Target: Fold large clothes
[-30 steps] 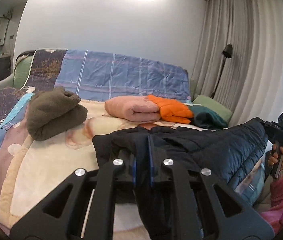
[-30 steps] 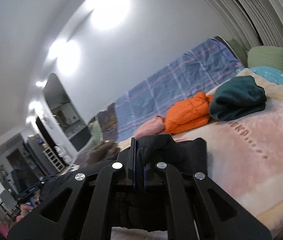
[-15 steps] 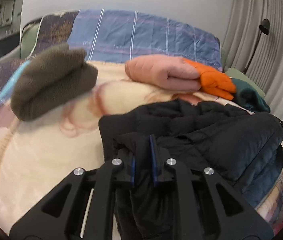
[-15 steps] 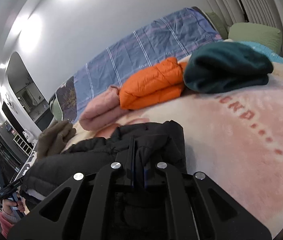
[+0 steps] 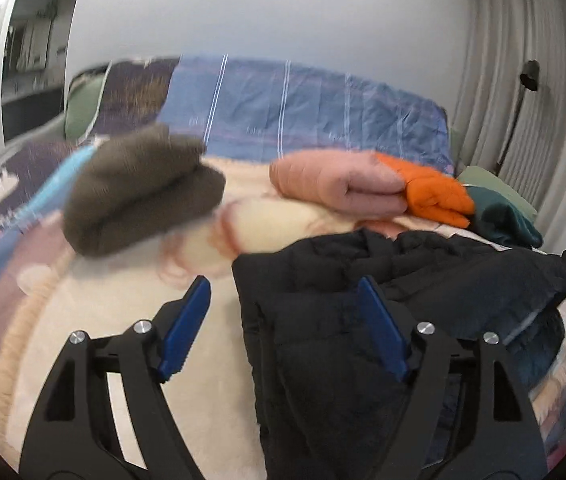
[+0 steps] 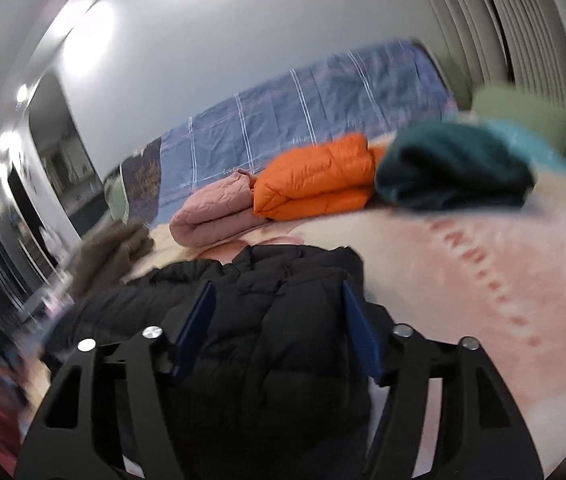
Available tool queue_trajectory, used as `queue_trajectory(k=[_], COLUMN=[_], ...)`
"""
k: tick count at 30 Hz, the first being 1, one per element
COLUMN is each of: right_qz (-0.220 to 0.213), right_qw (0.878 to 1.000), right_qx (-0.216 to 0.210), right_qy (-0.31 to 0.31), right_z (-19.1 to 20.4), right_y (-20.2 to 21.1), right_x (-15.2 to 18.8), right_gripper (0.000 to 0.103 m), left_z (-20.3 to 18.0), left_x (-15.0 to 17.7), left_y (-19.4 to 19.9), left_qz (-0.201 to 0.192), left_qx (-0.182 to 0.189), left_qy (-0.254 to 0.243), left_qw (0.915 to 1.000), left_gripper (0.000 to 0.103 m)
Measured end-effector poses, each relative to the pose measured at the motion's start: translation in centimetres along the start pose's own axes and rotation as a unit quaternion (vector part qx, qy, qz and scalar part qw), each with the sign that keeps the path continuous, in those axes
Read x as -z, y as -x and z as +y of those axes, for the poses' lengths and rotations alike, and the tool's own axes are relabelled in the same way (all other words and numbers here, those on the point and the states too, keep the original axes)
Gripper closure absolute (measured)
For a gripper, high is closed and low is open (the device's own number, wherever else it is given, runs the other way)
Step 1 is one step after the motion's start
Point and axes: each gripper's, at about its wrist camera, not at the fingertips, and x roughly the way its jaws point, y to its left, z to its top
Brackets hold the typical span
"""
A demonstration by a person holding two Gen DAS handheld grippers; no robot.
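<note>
Both claws are opening up right now. The left claw (image 5: 283, 312) has the black puffer jacket (image 5: 383, 292) edge between its blue pads, unpinched. Same with the right claw (image 6: 277, 312): jacket bunched between them, lying on the bed (image 6: 463, 280).

Bare blanket (image 5: 95, 320) left of black jacket (image 5: 423, 280); folded garments (image 5: 339, 184) block far side.

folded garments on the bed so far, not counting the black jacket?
4: brown bundle at left, pink jacket in the middle, orange jacket touching it, teal garment at right. More may lie out of view.
</note>
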Motion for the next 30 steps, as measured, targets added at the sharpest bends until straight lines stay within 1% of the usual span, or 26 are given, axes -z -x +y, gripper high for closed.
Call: queue_trajectory(k=[3,5,7,8,9,11,13,14,15,16,19,21,22,24,25,27,28,29,30], right_qz=[0.011,0.024,0.043,0.054,0.068,0.091,0.112,0.123,0.133,0.136,0.132,0.128,0.124,0.109,0.098,0.061,0.035,0.010,-0.006], right_qw=[0.999,0.998,0.996,0.994,0.992,0.990,0.989,0.988,0.987,0.987,0.988,0.988,0.989,0.990,0.992,0.995,0.996,0.997,0.997], right_qx=[-0.007,-0.015,-0.034,-0.047,-0.065,-0.083,-0.091,-0.093,-0.090,-0.086,-0.065,-0.058,-0.055,-0.056,-0.056,-0.051,-0.043,-0.035,-0.032], right_qy=[0.034,0.053,0.075,0.082,0.085,0.068,0.042,0.030,0.023,0.025,0.055,0.066,0.065,0.063,0.062,0.066,0.070,0.074,0.073], right_z=[1.6,2.5,3.6,4.1,4.5,4.7,4.9,4.9,5.0,5.2,6.2,6.6,6.6,6.5,6.5,6.7,6.8,6.9,7.0], right_y=[1.5,2.2,2.6,2.6,2.4,1.4,0.3,-0.4,-1.0,-1.3,-2.1,-2.7,-2.9,-3.1,-3.1,-2.7,-2.4,-2.0,-1.8], right_x=[1.2,1.9,2.8,3.3,3.8,4.8,5.7,6.2,6.7,6.8,6.9,6.7,6.4,5.5,4.9,3.1,2.0,0.9,0.0], right_gripper=[0.032,0.032,0.032,0.032,0.032,0.030,0.029,0.029,0.029,0.029,0.029,0.029,0.029,0.029,0.029,0.029,0.029,0.029,0.029], left_z=[-1.7,-3.3,-5.0,-5.8,-6.9,-8.3,-9.9,-10.7,-11.2,-11.9,-13.3,-13.4,-13.5,-13.5,-13.3,-13.0,-12.7,-12.6,-12.5], left_x=[0.2,0.6,1.3,1.6,2.1,2.9,4.2,5.1,5.6,6.5,8.3,8.4,8.1,7.2,6.3,4.4,2.9,2.0,1.1], left_y=[2.6,3.9,4.9,5.2,5.2,4.7,3.1,2.1,1.5,0.5,-1.2,-2.0,-2.2,-2.2,-1.9,-1.8,-1.7,-1.6,-1.4], left_qz=[-0.020,-0.027,-0.027,-0.024,-0.015,0.008,0.047,0.071,0.084,0.107,0.145,0.149,0.148,0.135,0.121,0.095,0.073,0.058,0.038], left_qx=[0.019,0.044,0.081,0.097,0.123,0.157,0.185,0.193,0.195,0.199,0.199,0.192,0.186,0.170,0.156,0.140,0.129,0.117,0.097], left_qy=[-0.021,-0.040,-0.067,-0.078,-0.091,-0.098,-0.109,-0.112,-0.115,-0.121,-0.142,-0.151,-0.152,-0.168,-0.181,-0.193,-0.196,-0.198,-0.200], left_qw=[0.9994,0.9979,0.9941,0.9919,0.9881,0.9827,0.9756,0.9722,0.9704,0.9666,0.9587,0.9582,0.9594,0.9615,0.9634,0.9666,0.9692,0.9715,0.9743], left_gripper=[0.026,0.026,0.027,0.031,0.034,0.056,0.069,0.072,0.073,0.073,0.073,0.073,0.073,0.073,0.073,0.072,0.069,0.058,0.052])
